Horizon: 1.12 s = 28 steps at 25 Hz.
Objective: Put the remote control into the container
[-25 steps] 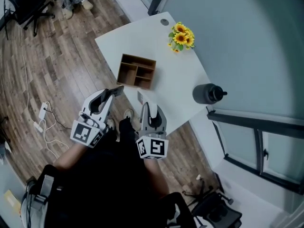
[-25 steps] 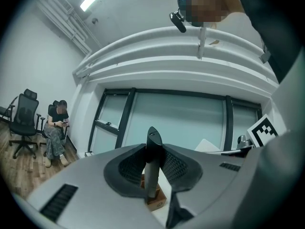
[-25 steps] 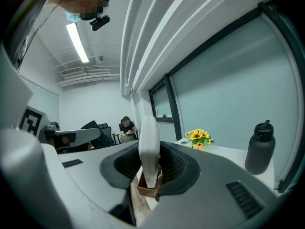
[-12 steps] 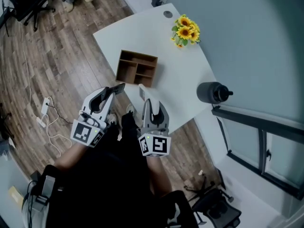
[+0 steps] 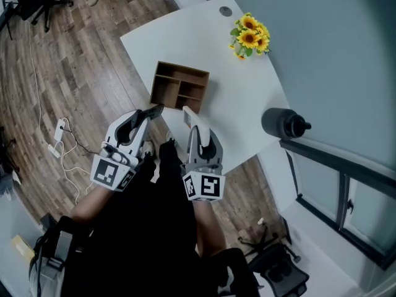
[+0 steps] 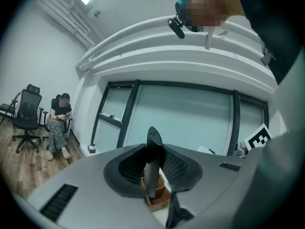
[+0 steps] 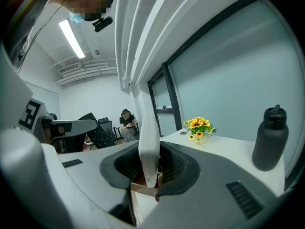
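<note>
Remotes gripped, container just ahead

Left gripper (image 5: pixel 146 115) clamps a black remote (image 6: pixel 152 168), right gripper (image 5: pixel 195 132) a white remote (image 7: pixel 148 147) (I think, it's edge-on). Both hover short of the wooden container (image 5: pixel 183 70); I'd go tip-down over a compartment before releasing.

No text, label, brand or number can be read.

Wooden container (image 5: pixel 170 82), matt white table (image 5: pixel 185 42), wood-grain plank floor (image 5: pixel 74 60)
</note>
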Tool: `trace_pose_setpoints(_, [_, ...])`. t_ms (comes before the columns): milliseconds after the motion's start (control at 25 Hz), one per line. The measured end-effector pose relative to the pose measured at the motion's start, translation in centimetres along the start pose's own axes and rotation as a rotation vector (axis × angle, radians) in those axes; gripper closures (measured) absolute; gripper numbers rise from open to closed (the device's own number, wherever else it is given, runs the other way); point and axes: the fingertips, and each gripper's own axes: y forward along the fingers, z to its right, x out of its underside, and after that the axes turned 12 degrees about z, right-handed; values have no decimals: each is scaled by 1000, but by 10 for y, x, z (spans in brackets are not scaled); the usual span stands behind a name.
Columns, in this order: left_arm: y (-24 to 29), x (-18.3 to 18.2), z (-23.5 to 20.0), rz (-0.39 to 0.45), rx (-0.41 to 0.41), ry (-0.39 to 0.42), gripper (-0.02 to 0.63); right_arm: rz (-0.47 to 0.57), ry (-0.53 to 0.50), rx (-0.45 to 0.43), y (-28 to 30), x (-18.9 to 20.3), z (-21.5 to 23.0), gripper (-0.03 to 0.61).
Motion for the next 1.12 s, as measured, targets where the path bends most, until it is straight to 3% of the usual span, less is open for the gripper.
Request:
trace_pose_setpoints(240, [5,19,-1,-29,0,-5,529,-27,-8,-24,11,18,12,486])
trace_pose_setpoints(480, [18,22,-3,3,-21,-26,529,-50,-4,-40,20,32,19,486])
trace_pose_setpoints(840, [21,39,-11,-57,-43,-33,529,-75,-21,-73,36,50,28,486])
trace_pose_setpoints(1120, [28,44,-15,-58,-56,-45,529,-105,-53,-117,45,60,36,486])
